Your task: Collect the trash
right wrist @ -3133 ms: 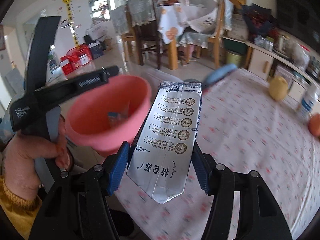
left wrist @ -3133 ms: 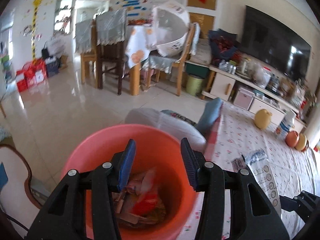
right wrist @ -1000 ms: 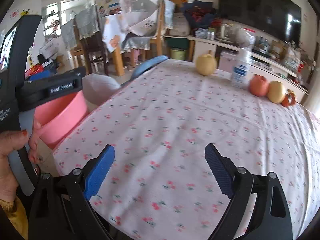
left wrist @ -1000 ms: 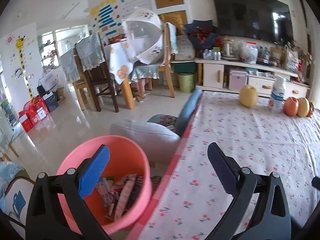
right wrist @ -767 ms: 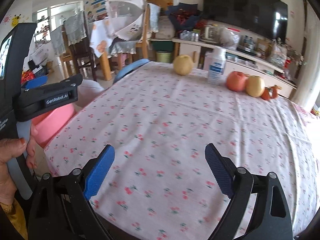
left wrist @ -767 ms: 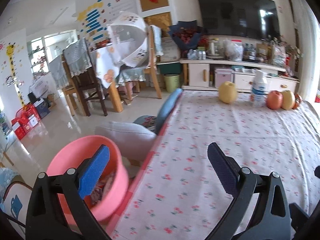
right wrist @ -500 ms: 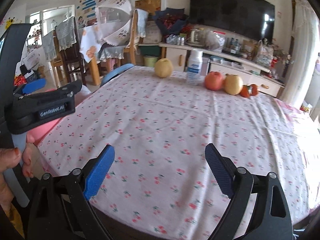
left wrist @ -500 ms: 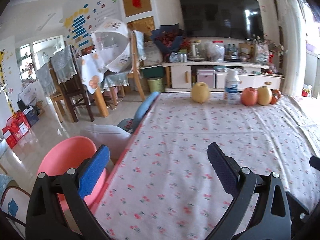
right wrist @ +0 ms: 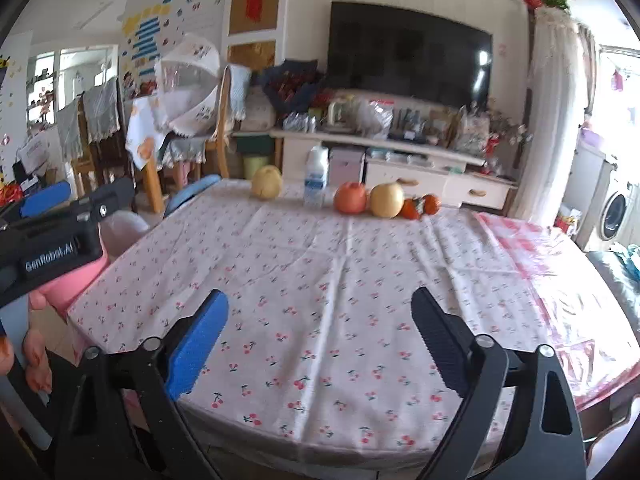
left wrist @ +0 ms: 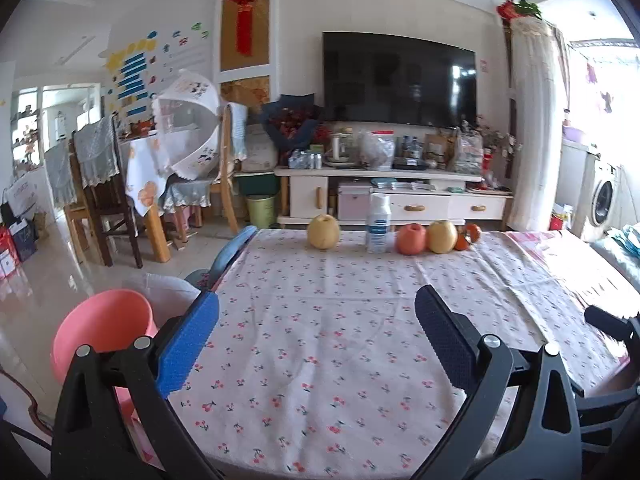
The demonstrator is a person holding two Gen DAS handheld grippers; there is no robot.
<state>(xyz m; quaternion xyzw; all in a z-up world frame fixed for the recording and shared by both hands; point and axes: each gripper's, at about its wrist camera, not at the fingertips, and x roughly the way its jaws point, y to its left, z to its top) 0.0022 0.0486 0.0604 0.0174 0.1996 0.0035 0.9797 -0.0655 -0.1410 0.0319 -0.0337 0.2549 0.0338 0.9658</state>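
A pink bucket (left wrist: pixel 102 324) stands on the floor at the left of the table; its inside is hidden from here. It also shows in the right wrist view (right wrist: pixel 70 280), behind the left gripper's body. My left gripper (left wrist: pixel 316 344) is open and empty above the near edge of the cherry-print tablecloth (left wrist: pixel 340 300). My right gripper (right wrist: pixel 320 340) is open and empty above the same tablecloth (right wrist: pixel 340 260). No trash shows on the table.
At the table's far edge stand a yellow pear (left wrist: pixel 323 232), a white bottle (left wrist: pixel 378 226), an apple (left wrist: pixel 411 239), another pear (left wrist: pixel 441 236) and small oranges (left wrist: pixel 468 236). A grey cushion (left wrist: pixel 168 292) and a blue chair back (left wrist: pixel 232 250) sit left of the table.
The right gripper let go of the silver packet, which is gone from view. Both grippers opened wide and swung right from the bucket, to face the table.
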